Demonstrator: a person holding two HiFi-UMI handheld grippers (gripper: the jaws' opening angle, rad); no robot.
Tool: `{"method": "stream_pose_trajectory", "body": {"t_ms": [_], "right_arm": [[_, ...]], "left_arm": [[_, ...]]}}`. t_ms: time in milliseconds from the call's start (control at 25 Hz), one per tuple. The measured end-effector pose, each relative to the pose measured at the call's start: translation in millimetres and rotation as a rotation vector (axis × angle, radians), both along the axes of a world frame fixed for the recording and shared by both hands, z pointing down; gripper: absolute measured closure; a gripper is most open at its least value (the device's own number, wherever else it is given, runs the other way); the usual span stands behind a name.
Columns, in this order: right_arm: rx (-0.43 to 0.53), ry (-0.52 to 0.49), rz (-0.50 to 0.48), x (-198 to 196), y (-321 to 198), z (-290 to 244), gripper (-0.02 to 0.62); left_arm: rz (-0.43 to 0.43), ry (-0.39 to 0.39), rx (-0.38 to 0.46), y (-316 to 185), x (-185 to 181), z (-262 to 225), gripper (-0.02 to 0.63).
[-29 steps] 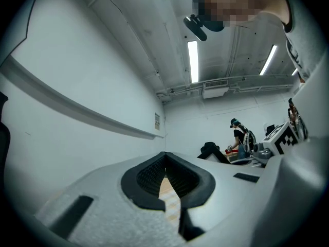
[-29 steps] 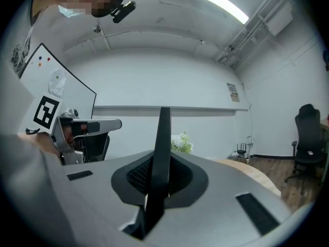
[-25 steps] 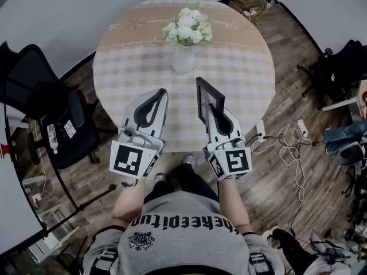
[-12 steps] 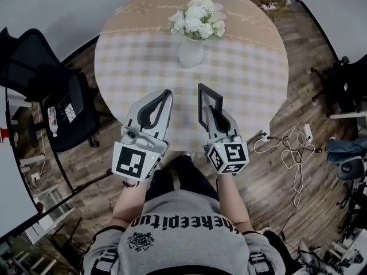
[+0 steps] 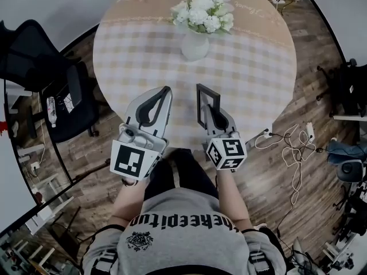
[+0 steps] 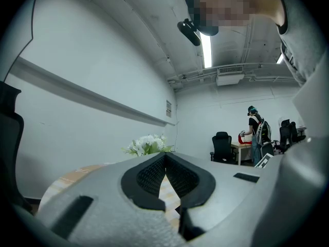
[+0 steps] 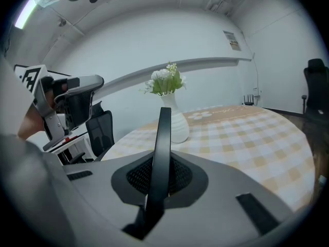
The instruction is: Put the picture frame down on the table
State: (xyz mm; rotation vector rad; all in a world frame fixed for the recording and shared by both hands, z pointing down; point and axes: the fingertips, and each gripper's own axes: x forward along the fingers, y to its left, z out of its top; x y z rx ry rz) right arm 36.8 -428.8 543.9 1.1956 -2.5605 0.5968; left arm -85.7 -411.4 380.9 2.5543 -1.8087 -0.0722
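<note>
A black picture frame [image 5: 202,99] stands on edge above the near part of the round checked table [image 5: 132,50]. My right gripper [image 5: 211,110] is shut on its lower edge. In the right gripper view the picture frame [image 7: 163,133] rises edge-on between the jaws of the right gripper [image 7: 160,158], with the table [image 7: 247,133] beyond. My left gripper [image 5: 164,90] hovers beside it to the left, over the table's near edge, its tips together and holding nothing. In its own view the left gripper [image 6: 165,156] shows only table through the gap behind its tips.
A white vase [image 5: 195,44] of white flowers stands at the table's far middle, and the vase [image 7: 176,123] lies straight ahead of the frame. Black office chairs [image 5: 49,87] stand to the left. Cables [image 5: 292,148] lie on the wooden floor at right. A person [image 6: 255,133] stands far off.
The right gripper with the frame has shifted slightly left, toward the left gripper. The frame stays upright in its grip. The head view has moved, so the table sits higher in the picture.
</note>
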Motion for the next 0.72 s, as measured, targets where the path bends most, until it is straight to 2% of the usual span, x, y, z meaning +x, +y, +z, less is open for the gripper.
{"method": "stream_pose_trajectory", "body": {"t_ms": [400, 720], "right_arm": [[-0.114, -0.004, 0.0, 7, -14, 18, 0.574], [-0.201, 0.037, -0.027, 18, -29, 34, 0.551]], "left_arm": [[-0.01, -0.003, 0.01, -6, -2, 5, 0.591], [-0.022, -0.009, -0.003, -7, -3, 6, 0.591]]}}
